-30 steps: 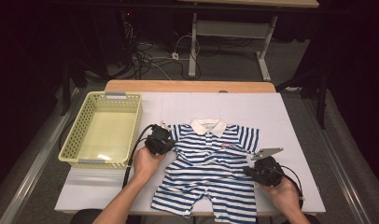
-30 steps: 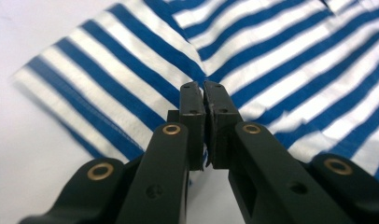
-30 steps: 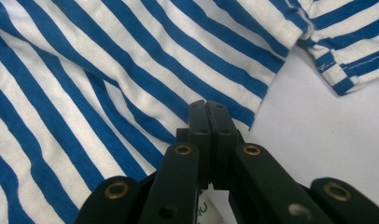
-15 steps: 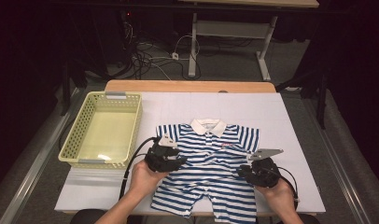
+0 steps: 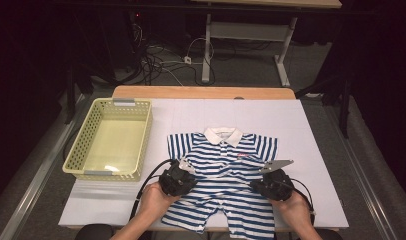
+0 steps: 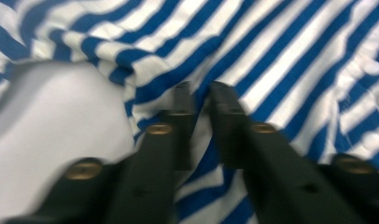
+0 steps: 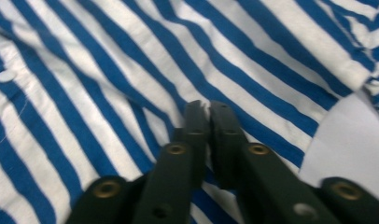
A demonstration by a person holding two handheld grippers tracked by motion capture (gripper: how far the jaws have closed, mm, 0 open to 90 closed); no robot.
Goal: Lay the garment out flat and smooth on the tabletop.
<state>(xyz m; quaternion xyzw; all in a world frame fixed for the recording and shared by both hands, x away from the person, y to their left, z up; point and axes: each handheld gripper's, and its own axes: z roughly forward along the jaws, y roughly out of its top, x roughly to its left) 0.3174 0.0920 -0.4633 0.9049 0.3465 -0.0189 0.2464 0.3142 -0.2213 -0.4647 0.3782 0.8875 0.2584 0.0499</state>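
A blue-and-white striped baby romper [image 5: 226, 165] with a white collar lies flat on the white table cover. My left gripper [image 5: 190, 181] is at the romper's left side seam, near its waist. Its jaws have just been closing, and in the left gripper view they [image 6: 201, 91] pinch a fold of the striped cloth [image 6: 281, 56] at its edge. My right gripper [image 5: 261, 185] rests on the romper's right side. Its jaws have also just been closing, and in the right gripper view they [image 7: 206, 107] stand together on the striped cloth [image 7: 108, 84] with a thin fold between them.
A pale yellow plastic basket [image 5: 142, 145] stands at the left of the table, beside the romper. The white cover [image 5: 311, 150] lies bare to the right of the romper and behind it. A wooden table edge [image 5: 201, 92] runs along the back, with cables on the floor beyond.
My left gripper has moved from the romper's left sleeve toward the near edge, along the left side. The right gripper has stayed on the right side.
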